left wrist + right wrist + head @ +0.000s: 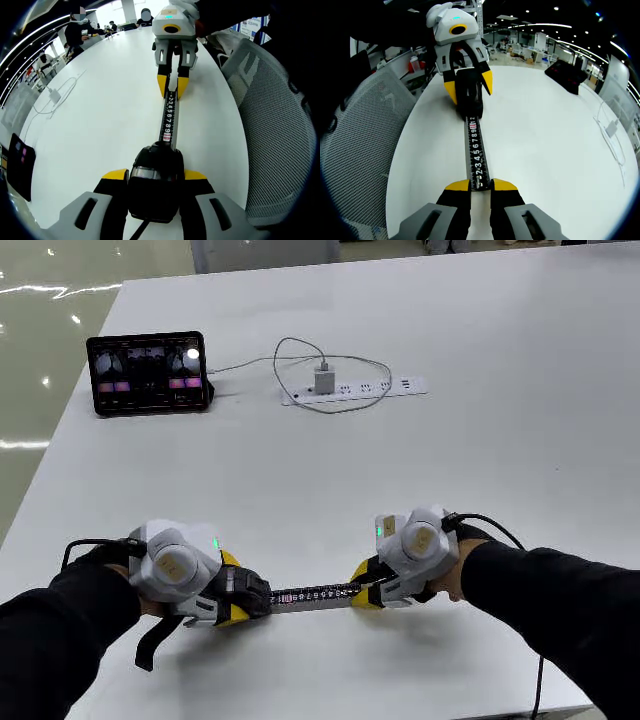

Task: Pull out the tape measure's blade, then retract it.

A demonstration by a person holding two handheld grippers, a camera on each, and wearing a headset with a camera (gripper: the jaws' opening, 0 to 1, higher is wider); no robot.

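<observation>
On the surface [400,460], left hand-held gripper [240,597] clamps tape measure [155,182], right hand-held gripper [362,593] pinches blade [315,593]; I judge extension partial, retraction outstanding.

One tape measure [252,596] with one blade [315,593] drawn out. Two grippers, the left gripper [232,588] and the right gripper [362,587], each with two yellow-tipped fingers [457,186], four in all. One white surface [450,470] carries, on its far side, one dark tablet [150,373] at the left, one white power strip [375,389] to its right, one charger [325,379] plugged into that strip, and one white cable [300,348]. One grey mesh chair [280,125] stands at the near edge
</observation>
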